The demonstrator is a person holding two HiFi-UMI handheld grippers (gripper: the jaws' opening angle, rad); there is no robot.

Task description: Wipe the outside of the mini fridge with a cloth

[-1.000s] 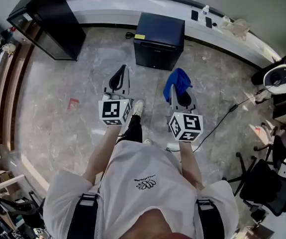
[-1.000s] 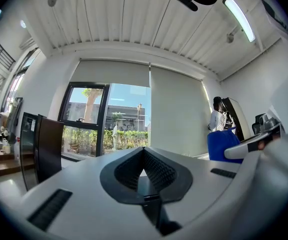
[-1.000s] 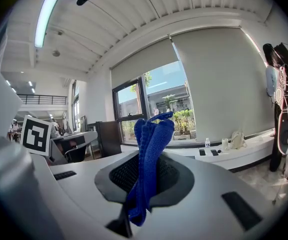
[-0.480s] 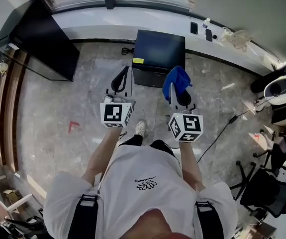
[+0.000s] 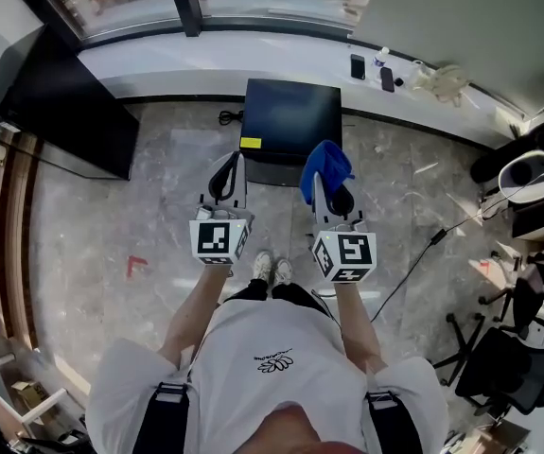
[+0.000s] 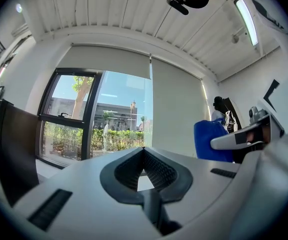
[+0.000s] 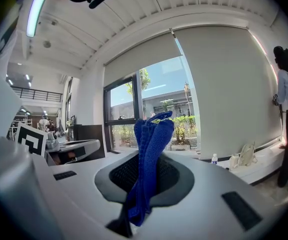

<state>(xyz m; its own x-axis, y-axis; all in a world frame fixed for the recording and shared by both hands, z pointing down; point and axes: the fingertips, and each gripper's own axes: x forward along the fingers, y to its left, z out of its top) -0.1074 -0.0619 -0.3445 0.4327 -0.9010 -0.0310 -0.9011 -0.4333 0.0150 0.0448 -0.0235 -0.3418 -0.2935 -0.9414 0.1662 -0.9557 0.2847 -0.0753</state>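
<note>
The black mini fridge [image 5: 290, 119] stands on the floor against the window ledge, with a yellow sticker [image 5: 250, 143] at its front left corner. My right gripper [image 5: 319, 180] is shut on a blue cloth [image 5: 324, 164], which hangs over the fridge's front right edge. In the right gripper view the cloth [image 7: 151, 134] stands up, folded, between the jaws of my right gripper [image 7: 151, 159]. My left gripper [image 5: 234, 164] is shut on nothing, its tips by the fridge's front left corner. The left gripper view looks up at the window, past my left gripper [image 6: 144, 151].
A tall black cabinet [image 5: 63, 102] stands to the left. The white ledge [image 5: 205, 60] holds phones [image 5: 358, 66] and a bag [image 5: 442, 81]. A cable [image 5: 413, 253] crosses the floor on the right, near office chairs [image 5: 508, 348]. The person's feet [image 5: 272, 270] are behind the grippers.
The person has stepped towards the fridge, so it now lies just past both gripper tips. Both grippers kept their hold and spacing, and the feet came together.
</note>
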